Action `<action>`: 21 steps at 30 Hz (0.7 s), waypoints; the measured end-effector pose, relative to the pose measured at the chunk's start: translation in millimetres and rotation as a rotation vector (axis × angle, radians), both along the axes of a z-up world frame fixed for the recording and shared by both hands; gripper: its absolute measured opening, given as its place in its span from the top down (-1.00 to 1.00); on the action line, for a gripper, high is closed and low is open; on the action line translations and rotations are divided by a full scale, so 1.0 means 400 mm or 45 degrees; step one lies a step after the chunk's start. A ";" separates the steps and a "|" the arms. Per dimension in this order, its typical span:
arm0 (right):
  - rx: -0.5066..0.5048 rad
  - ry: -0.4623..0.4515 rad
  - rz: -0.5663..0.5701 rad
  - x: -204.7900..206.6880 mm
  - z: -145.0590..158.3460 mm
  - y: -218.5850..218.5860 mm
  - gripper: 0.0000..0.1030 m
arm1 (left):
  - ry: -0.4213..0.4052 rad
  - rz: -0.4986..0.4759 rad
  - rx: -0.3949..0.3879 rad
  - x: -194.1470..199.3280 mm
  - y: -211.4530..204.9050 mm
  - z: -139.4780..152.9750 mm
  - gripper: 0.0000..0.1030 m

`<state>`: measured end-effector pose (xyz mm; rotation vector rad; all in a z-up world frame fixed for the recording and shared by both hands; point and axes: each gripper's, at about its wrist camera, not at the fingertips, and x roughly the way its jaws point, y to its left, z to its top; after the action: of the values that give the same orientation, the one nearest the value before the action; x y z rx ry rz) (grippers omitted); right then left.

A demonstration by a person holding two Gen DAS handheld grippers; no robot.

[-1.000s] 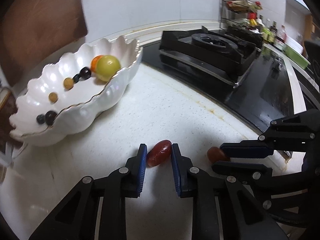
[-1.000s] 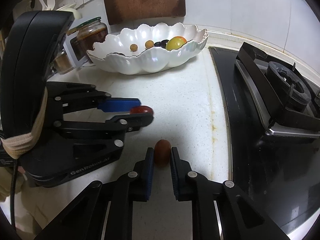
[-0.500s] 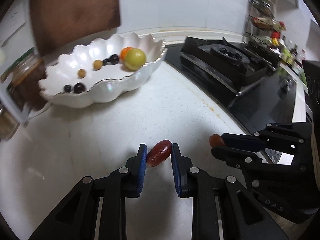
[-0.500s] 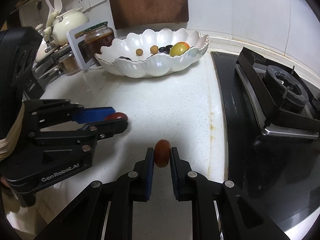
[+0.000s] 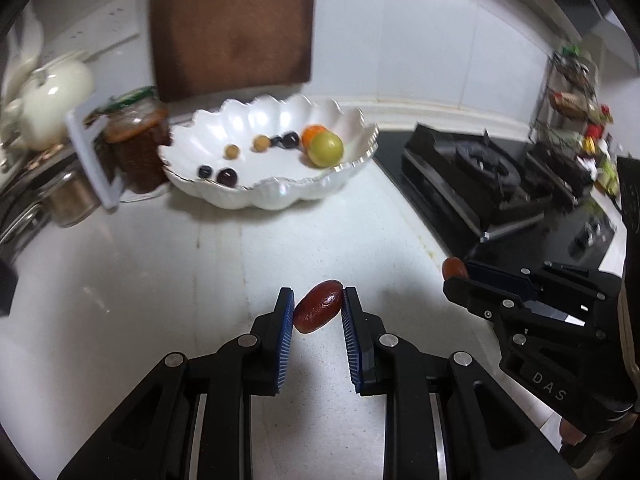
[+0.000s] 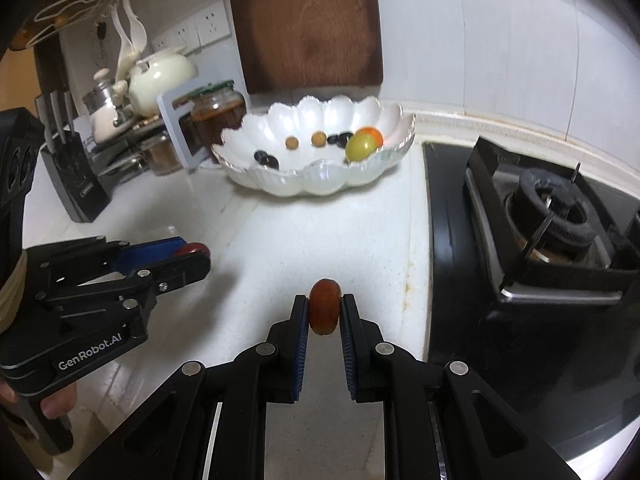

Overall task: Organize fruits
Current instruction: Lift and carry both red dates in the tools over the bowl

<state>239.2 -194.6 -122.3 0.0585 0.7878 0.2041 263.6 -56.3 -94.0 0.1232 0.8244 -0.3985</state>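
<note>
Now each tool carries one fruit. The left tool point(image 5: 316, 314) is closed on a dark red date point(image 5: 319, 312), lying slantwise between the blue pads point(image 5: 285, 334) at lower centre of the left view, clear of the bench point(image 5: 160, 280). The right tool point(image 6: 325, 316) is closed on a rounder brown date point(image 6: 325, 311) at lower centre of its own view, pinched near the fingertips.

Both dates sit far forward in the grip, and the left one touches the pads only at its ends, so it could pivot or pop out if the tool tilts or jolts on the way. A dropped date would likely roll on the smooth bench, perhaps toward the stove point(image 6: 552, 216) at the right of the frame, or its dark glass edge.

The bowl point(image 6: 280, 184), white and scalloped, stands at upper centre of both views, well apart from both tools. It already holds a green fruit point(image 6: 360, 148) touching an orange one point(image 6: 374, 134), two tan balls point(image 6: 319, 138) and some dark berries point(image 6: 266, 159). Its wall is low and shallow, so a date let go from too high, or over the rim, might bounce out or knock the small fruits about.

Just left of the bowl stands a jar point(image 6: 216, 114) with a white frame point(image 6: 176, 128) leaning by it; a wide swing of the left tool could clip them. The two tools arriving together could also collide over the bowl.
</note>
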 end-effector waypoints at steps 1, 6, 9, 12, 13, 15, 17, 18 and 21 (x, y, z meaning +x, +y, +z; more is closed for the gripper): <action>0.004 -0.008 0.003 -0.001 0.008 -0.002 0.66 | -0.009 0.023 -0.011 -0.004 0.004 0.009 0.52; 0.013 -0.063 0.003 -0.005 0.049 -0.013 0.66 | -0.052 0.120 -0.050 -0.021 0.020 0.047 0.52; 0.011 -0.108 0.004 -0.002 0.078 -0.013 0.66 | -0.086 0.153 -0.057 -0.025 0.029 0.069 0.52; 0.004 -0.154 0.011 0.004 0.107 -0.010 0.66 | -0.122 0.178 -0.060 -0.025 0.038 0.090 0.52; 0.003 -0.169 0.013 0.005 0.116 -0.009 0.66 | -0.136 0.188 -0.061 -0.024 0.041 0.099 0.52; -0.004 -0.198 0.020 0.010 0.133 -0.005 0.66 | -0.163 0.202 -0.066 -0.022 0.048 0.115 0.52; -0.008 -0.225 0.025 0.016 0.149 0.001 0.66 | -0.187 0.211 -0.070 -0.017 0.054 0.130 0.52; -0.011 -0.238 0.026 0.020 0.157 0.004 0.66 | -0.198 0.214 -0.072 -0.015 0.056 0.137 0.52; -0.020 -0.269 0.026 0.032 0.177 0.011 0.66 | -0.226 0.227 -0.076 -0.005 0.063 0.155 0.52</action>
<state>252.1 -190.0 -51.4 0.0134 0.5797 0.2192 261.5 -31.3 -31.8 0.0290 0.6418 -0.2401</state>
